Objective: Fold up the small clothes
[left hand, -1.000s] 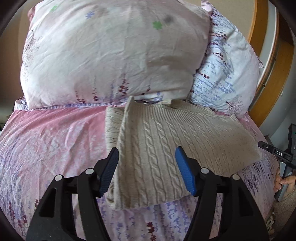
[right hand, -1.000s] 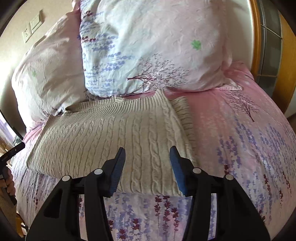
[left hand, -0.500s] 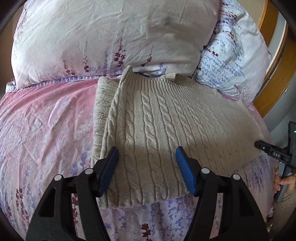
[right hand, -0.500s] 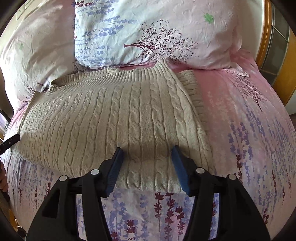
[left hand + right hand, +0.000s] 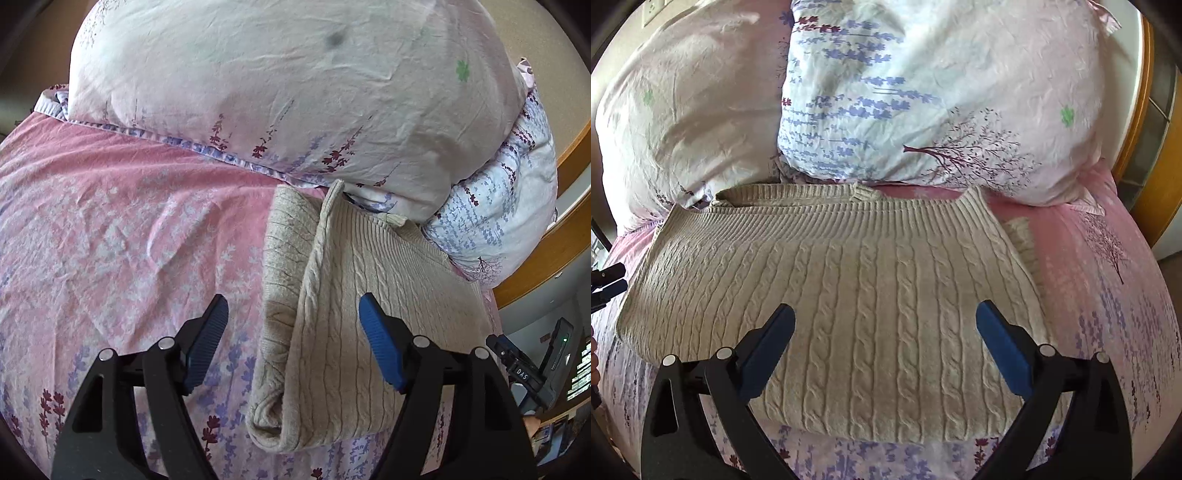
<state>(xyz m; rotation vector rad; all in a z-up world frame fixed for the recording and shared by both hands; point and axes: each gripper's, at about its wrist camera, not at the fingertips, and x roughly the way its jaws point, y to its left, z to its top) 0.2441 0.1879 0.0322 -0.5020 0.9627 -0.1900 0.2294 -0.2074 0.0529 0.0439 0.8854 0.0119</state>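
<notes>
Both sets of jaws are standing wide apart and gripping nothing. On the left gripper [image 5: 293,341], the blue pads are straddling the folded left edge of the sweater [image 5: 354,332], one pad hanging over the pink floral bedsheet [image 5: 122,229] and the other over the knit; whether either pad is touching the fabric cannot be determined. On the right gripper [image 5: 884,350], the pads are sitting spread above the middle of the sweater [image 5: 849,295], with cable-knit fabric showing in the gap between them.

The beige cable-knit sweater is lying folded flat on the bedsheet [image 5: 1108,295], forming a rough rectangle. Its ribbed band is running along the far edge, just beside the pillows. In the left wrist view, a doubled layer is showing at the left side, with a rounded fold at the near corner and a flap of plainer knit protruding from beneath. In the right wrist view, a narrow strip of under-layer is peeking out along the right edge.

Two pillows are resting at the head of the bed: a pale pink pillow [image 5: 295,92] and a white lavender-print pillow [image 5: 942,92], the former overlapping the latter in the left wrist view. A wooden bed frame [image 5: 569,236] is curving behind them.
</notes>
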